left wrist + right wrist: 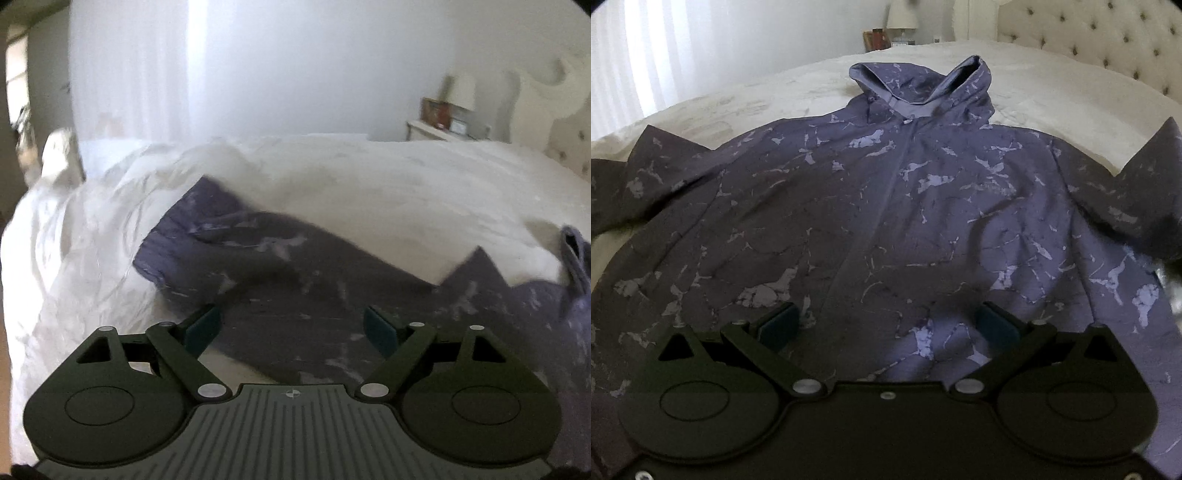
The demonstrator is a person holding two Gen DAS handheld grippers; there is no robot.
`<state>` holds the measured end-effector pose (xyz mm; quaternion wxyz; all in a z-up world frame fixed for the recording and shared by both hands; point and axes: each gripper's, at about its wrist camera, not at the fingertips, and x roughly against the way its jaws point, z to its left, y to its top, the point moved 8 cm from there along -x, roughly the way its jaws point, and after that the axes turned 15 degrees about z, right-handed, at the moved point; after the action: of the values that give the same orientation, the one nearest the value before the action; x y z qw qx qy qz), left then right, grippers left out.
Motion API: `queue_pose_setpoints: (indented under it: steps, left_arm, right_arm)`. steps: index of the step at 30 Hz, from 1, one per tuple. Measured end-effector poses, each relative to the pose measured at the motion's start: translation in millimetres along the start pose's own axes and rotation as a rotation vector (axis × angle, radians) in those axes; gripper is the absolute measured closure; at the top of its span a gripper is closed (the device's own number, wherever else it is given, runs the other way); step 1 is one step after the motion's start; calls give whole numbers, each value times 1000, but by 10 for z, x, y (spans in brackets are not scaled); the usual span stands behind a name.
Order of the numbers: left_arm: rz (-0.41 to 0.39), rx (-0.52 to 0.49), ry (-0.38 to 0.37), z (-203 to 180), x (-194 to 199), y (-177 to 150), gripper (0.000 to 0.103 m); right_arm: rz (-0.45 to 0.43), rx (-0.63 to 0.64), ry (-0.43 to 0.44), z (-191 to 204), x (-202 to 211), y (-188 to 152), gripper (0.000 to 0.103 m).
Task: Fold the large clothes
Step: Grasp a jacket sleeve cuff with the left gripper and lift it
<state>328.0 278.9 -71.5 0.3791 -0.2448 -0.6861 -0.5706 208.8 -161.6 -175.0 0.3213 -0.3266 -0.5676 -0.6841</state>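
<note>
Purple hooded jacket (886, 192) spread flat on the white bed (1052, 85), hood toward the tufted headboard (1108, 33). Both sleeves cut off at frame edges. Left gripper (293, 326) and right gripper (886, 325) both spread wide, pinching nothing; left view blurred.

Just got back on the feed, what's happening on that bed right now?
A purple marbled hoodie lies spread flat on the white bed, hood toward the tufted headboard, both sleeves out to the sides. No fold has been made yet. The right claw is open over the lower body of the hoodie. The left claw is open over its left sleeve. Neither holds fabric.
</note>
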Motion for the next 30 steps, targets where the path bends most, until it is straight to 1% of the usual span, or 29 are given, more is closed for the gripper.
queue_pose_setpoints:
  steps: [4,6,9,12,13,16,19,22,23,24,25,26,27,29,30]
  left_arm:
    - [7,77,-53,133,-79,-10,18]
    - [12,103,-59,149,-52,-31,18]
    - [-13,119,-71,171,78,-105,18]
    - [-22,136,-55,290,194,-189,18]
    - [-20,139,-57,305,178,-202,18]
    - [-1,148,-62,338,45,-145,18]
    - [-11,157,-103,322,-65,-27,18]
    - [7,218,-119,344,-170,75,20]
    - [7,236,-129,344,-183,121,26]
    - [-2,245,-130,338,-178,156,55]
    - [-12,253,-115,336,-157,193,69]
    - [-22,255,-120,311,-118,239,77]
    - [-34,250,-136,270,-76,280,83]
    - [-66,214,-152,142,80,369,90]
    - [-84,189,-158,64,171,414,95]
  right_arm:
    - [-50,-18,36,-26,2,-55,0]
    - [-63,-15,41,-28,5,-67,0]
    - [-65,-12,43,-24,15,-63,0]
    - [-75,-10,46,-28,11,-71,0]
    - [-78,-10,46,-28,12,-76,0]
    - [-80,-11,46,-27,9,-80,0]
    - [-80,-11,46,-28,11,-80,0]
    - [-79,-12,49,-27,10,-85,0]
    - [-77,-12,51,-29,11,-86,0]
    - [-74,-10,53,-32,11,-85,0]
    - [-68,-5,56,-34,11,-80,0]
    - [-60,2,57,-33,14,-76,0]
    - [-48,11,59,-33,18,-66,0]
    - [-25,26,65,-31,33,-54,1]
    - [-16,31,72,-29,51,-48,7]
